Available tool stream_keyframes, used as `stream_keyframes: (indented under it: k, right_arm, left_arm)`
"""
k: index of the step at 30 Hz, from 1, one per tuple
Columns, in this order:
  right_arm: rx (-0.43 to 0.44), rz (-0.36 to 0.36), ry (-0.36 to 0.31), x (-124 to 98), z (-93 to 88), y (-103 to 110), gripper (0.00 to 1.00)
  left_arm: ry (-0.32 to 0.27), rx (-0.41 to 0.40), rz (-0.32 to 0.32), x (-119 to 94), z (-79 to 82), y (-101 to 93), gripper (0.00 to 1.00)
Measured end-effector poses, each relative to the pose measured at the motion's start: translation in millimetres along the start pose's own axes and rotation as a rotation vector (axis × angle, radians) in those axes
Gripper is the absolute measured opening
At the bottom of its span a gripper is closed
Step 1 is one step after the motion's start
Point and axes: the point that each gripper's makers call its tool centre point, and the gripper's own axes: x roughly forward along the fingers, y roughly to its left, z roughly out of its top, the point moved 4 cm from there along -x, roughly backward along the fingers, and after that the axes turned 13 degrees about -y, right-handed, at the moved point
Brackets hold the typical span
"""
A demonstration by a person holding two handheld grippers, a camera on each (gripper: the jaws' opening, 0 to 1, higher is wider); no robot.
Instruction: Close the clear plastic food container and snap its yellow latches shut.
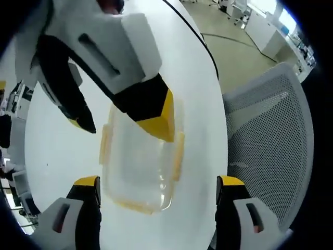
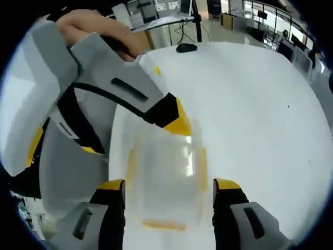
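Twice found the clear plastic food container (image 1: 139,172) lying on the white tabletop (image 1: 57,151), once per view.

Began with the left gripper view. Saw the left hand-held gripper (image 1: 157,183) rising from the bottom edge, jaws spread wide and clenching nothing, with the container lying ahead of the gap between them. Noted yellow latches (image 1: 178,156) along the container's sides and near edge. Saw the right hand-held gripper (image 1: 120,122) reaching in from the upper left, likewise released, one yellow-tipped jaw lying over the container's far part and the other out to the left above bare tabletop. Could not tell whether that jaw touched the plastic. Picked out a dark cable (image 1: 195,34) along the tabletop's far rim and, further right, a grey mesh chair (image 1: 270,135) just beside the tabletop.

Turned to the right gripper view. Met the left hand-held gripper coming in from the left, gripped by a hand (image 2: 96,26) at the top, its yellow jaw tip at the container's far edge. Found the container blurred, set ahead of the right hand-held gripper's wide-spread jaws, latches visible as yellow smears. Spotted a dark mouse (image 2: 186,48) well apart, on the tabletop's far side.
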Motion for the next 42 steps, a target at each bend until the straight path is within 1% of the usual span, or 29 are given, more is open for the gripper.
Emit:
stream_keyframes:
  k: [2, 4, 5, 7, 8, 12, 15, 18, 20, 22, 27, 32, 35, 42]
  right_arm:
    - [0.0, -0.008, 0.002, -1.1, -2.2, 1.1, 0.68]
    - [-0.002, -0.023, 0.009, -2.9, -4.8, 1.5, 0.68]
    - [-0.003, -0.03, 0.004, -4.1, -5.1, 2.7, 0.69]
    - [-0.025, -0.05, -0.013, -5.2, -4.6, 1.4, 0.7]
    - [-0.036, -0.049, -0.018, -5.8, -4.7, 2.2, 0.7]
    - [-0.018, -0.064, -0.016, -8.2, -7.6, 1.4, 0.71]
    - [-0.01, -0.07, -0.028, -9.6, -6.8, 2.1, 0.71]
    - [-0.023, -0.083, -0.03, -11.2, -5.5, 4.0, 0.72]
    - [-0.028, -0.086, -0.025, -10.9, -5.6, 5.5, 0.73]
    - [-0.034, -0.087, -0.02, -10.2, -6.4, 6.3, 0.73]
    - [-0.033, -0.095, -0.035, -8.0, -6.0, 9.0, 0.76]
    - [-0.042, -0.101, -0.023, -6.8, -10.9, 9.3, 0.77]
    - [-0.044, -0.107, -0.015, -6.5, -14.1, 9.2, 0.77]
    - [-0.05, -0.107, 0.008, -1.7, -21.7, 11.8, 0.78]
  left_arm:
    - [-0.02, 0.008, -0.014, -0.9, 2.1, 0.8, 0.93]
    - [-0.031, -0.025, -0.02, -3.2, 1.7, 6.0, 0.93]
    - [-0.038, -0.025, -0.024, -4.2, 0.9, 8.9, 0.93]
    - [-0.039, -0.023, -0.018, -6.0, -1.7, 14.3, 0.93]
    - [-0.038, -0.018, -0.017, -7.0, -2.4, 15.6, 0.93]
    - [-0.026, -0.008, -0.021, -10.8, -8.5, 23.2, 0.93]
    - [-0.037, -0.016, -0.024, -11.2, -10.3, 29.0, 0.93]
    - [-0.057, -0.035, -0.039, -10.9, -9.0, 29.4, 0.92]
    - [-0.06, -0.034, -0.044, -10.7, -8.7, 29.6, 0.92]
    - [-0.052, -0.04, -0.063, -11.0, -10.3, 30.3, 0.89]
    - [-0.058, -0.01, -0.082, -9.2, -11.9, 31.5, 0.89]
    - [-0.07, -0.011, -0.096, -6.9, -12.7, 35.0, 0.88]
    - [-0.053, 0.014, -0.113, -4.3, -16.8, 35.4, 0.88]
    - [-0.026, 0.013, -0.141, 1.3, -24.1, 34.8, 0.87]
